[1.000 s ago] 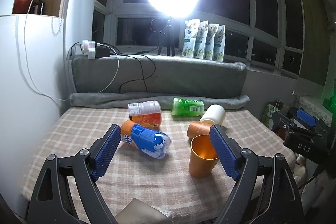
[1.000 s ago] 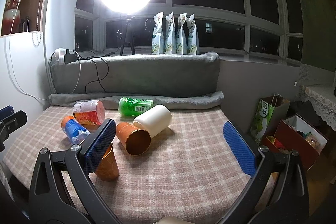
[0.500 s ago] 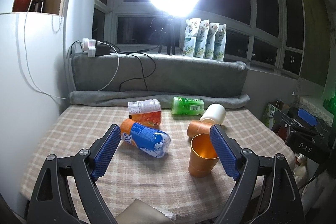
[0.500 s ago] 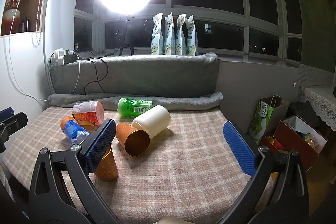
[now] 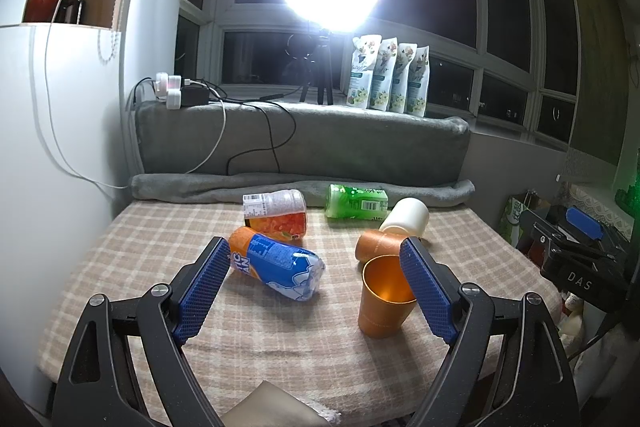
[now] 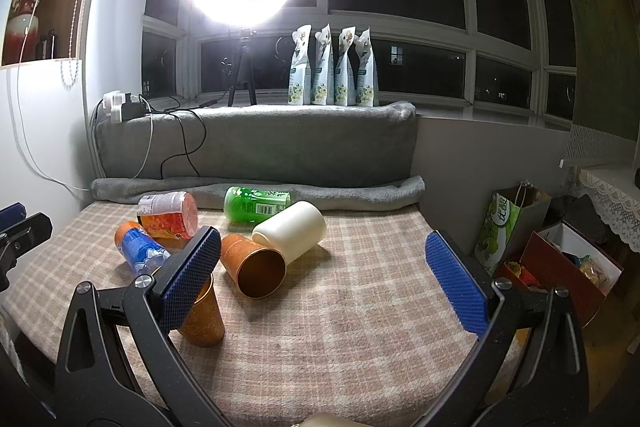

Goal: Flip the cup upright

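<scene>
Both jaws gape empty, nothing has shifted lately: your upright cup stands lower right, two cups lie mid-frame.

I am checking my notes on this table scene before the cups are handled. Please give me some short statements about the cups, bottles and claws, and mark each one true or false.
1. One orange cup stands upright with its mouth up. True.
2. The white cup stands upright. False: it lies on its side.
3. A second orange cup lies on its side, next to the white cup. True.
4. The left claw is shut on the blue bottle. False: it is open and holds nothing.
5. The green bottle lies near the grey rolled blanket. True.
6. The right claw grips the white cup. False: it is open and empty.
</scene>
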